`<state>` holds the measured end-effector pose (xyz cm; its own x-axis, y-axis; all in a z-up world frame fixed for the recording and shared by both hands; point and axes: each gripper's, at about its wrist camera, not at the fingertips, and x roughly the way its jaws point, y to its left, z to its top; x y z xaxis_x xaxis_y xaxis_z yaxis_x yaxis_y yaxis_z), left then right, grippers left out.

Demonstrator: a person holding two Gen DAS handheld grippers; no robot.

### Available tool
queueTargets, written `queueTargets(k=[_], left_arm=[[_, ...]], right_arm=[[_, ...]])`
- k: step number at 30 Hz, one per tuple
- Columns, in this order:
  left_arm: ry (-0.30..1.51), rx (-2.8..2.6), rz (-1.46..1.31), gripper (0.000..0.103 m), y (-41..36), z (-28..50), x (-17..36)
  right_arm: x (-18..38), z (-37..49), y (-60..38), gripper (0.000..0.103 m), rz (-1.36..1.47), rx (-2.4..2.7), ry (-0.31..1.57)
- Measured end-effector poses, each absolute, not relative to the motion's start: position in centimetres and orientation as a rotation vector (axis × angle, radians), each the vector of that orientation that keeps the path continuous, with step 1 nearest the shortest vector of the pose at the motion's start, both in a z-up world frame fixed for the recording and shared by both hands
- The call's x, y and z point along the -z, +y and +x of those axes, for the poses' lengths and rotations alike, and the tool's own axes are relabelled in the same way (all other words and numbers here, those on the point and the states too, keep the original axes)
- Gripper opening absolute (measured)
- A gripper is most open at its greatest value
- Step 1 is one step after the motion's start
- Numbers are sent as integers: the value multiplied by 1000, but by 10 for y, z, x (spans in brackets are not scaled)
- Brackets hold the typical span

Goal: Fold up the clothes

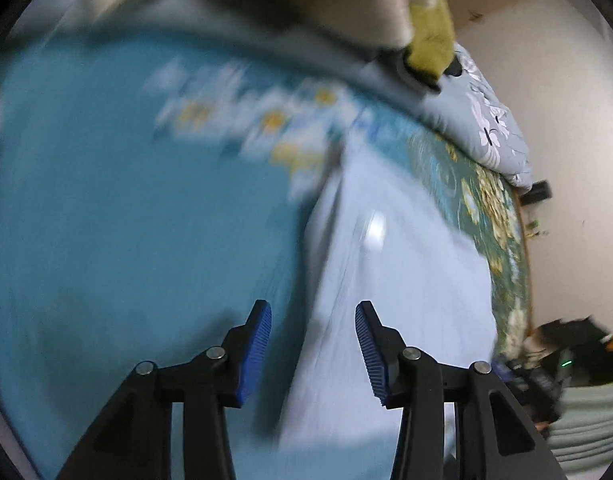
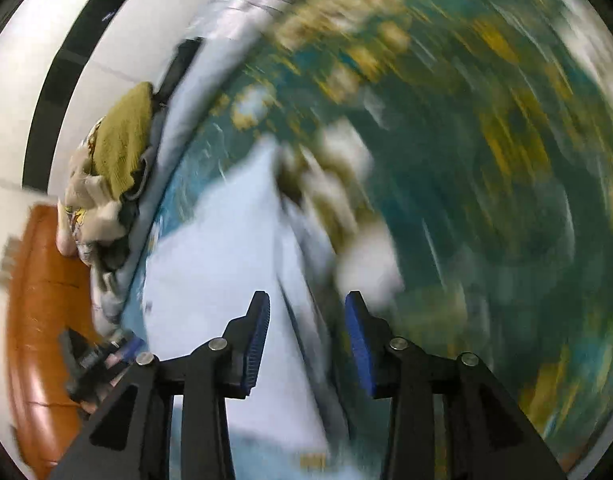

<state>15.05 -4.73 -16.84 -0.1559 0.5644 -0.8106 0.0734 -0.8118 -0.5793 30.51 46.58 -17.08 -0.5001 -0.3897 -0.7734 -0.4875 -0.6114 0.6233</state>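
Observation:
A pale blue garment (image 1: 390, 280) lies spread on the teal floral bedsheet (image 1: 106, 220); the view is motion-blurred. My left gripper (image 1: 312, 344) is open and empty just above the garment's left edge. In the right wrist view the same pale blue garment (image 2: 218, 260) lies on the sheet (image 2: 506, 200), with its right edge running between the fingers. My right gripper (image 2: 306, 340) is open and empty over that edge. The other gripper (image 2: 94, 356) shows dimly at the lower left.
A pile of clothes, yellow-green and cream (image 2: 110, 168), sits on a grey floral quilt (image 1: 486, 120) at the bed's head. An orange-brown headboard or bench (image 2: 38, 320) stands beside the bed. A white wall (image 1: 566, 120) lies beyond the bed. Dark clutter (image 1: 562, 352) sits at the right.

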Motion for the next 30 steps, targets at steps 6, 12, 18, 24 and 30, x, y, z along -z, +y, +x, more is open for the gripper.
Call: queueTargets(k=[6, 12, 18, 24, 30], left_arm=[[-930, -1899, -1846, 50, -54, 208, 193], [-1039, -2000, -1818, 7, -44, 203, 200], [-950, -2063, -1763, 4, -41, 224, 166], [-877, -2017, -1853, 9, -52, 251, 183], [-614, -2279, -1863, 23, -43, 266, 155]], right_arm=[[200, 365, 436, 45, -1471, -2113, 1632], [200, 359, 424, 37, -1334, -2056, 1711], [161, 364, 416, 6, -1279, -2139, 1651], [160, 387, 415, 6, -1351, -2075, 1591], [166, 384, 409, 6, -1387, -2022, 1543]])
